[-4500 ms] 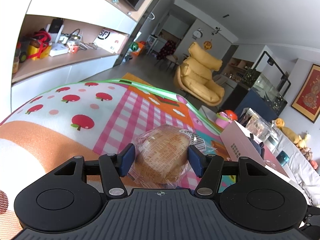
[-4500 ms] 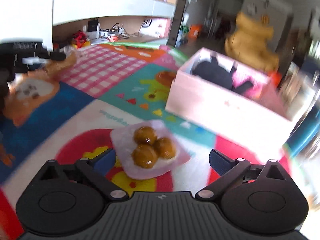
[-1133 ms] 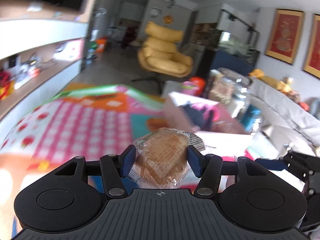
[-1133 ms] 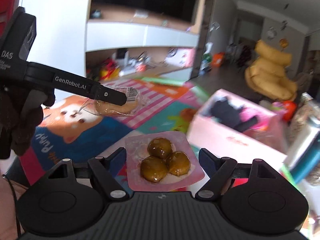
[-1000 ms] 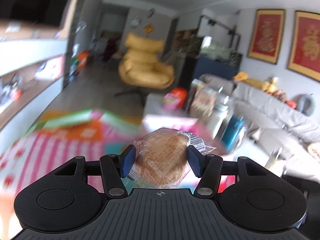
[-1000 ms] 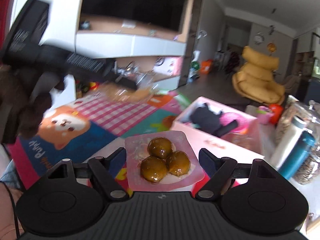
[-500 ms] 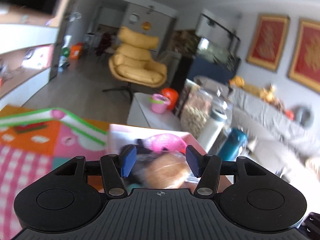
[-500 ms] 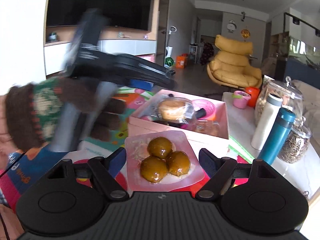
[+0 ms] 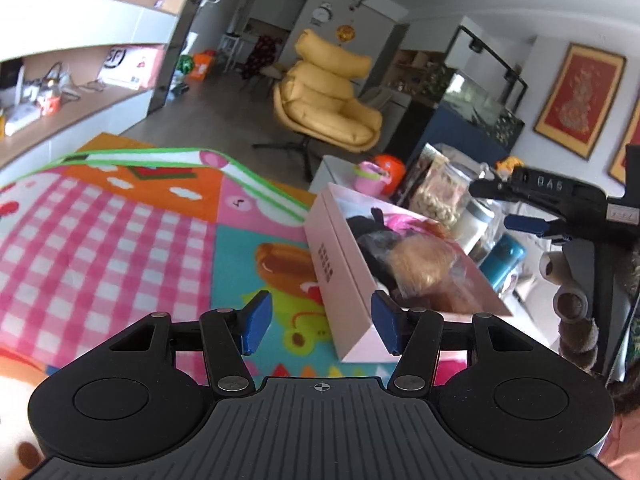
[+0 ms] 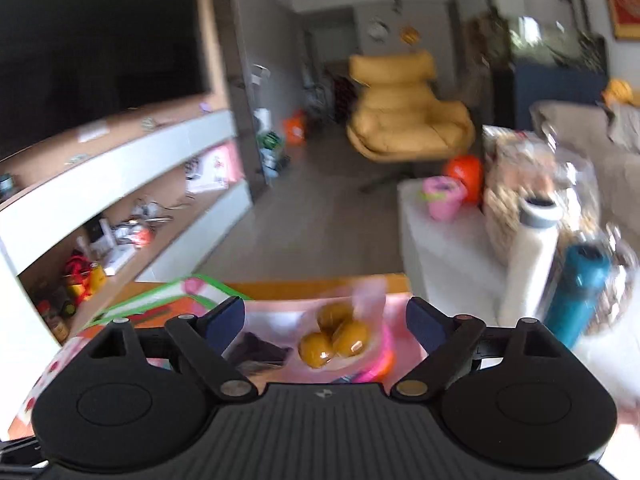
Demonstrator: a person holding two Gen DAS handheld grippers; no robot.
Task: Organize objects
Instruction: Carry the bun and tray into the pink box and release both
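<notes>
The left gripper [image 9: 319,322] sits at the bottom centre of its view with blue pads apart and nothing between them, over a colourful play mat [image 9: 120,240]. Right of centre, a wrapped bun [image 9: 424,266] lies blurred inside an open pink box [image 9: 340,280]. The right gripper [image 10: 326,320] has its jaws opening, a packet of three brown balls [image 10: 334,340] loose between them, low in its blurred frame.
</notes>
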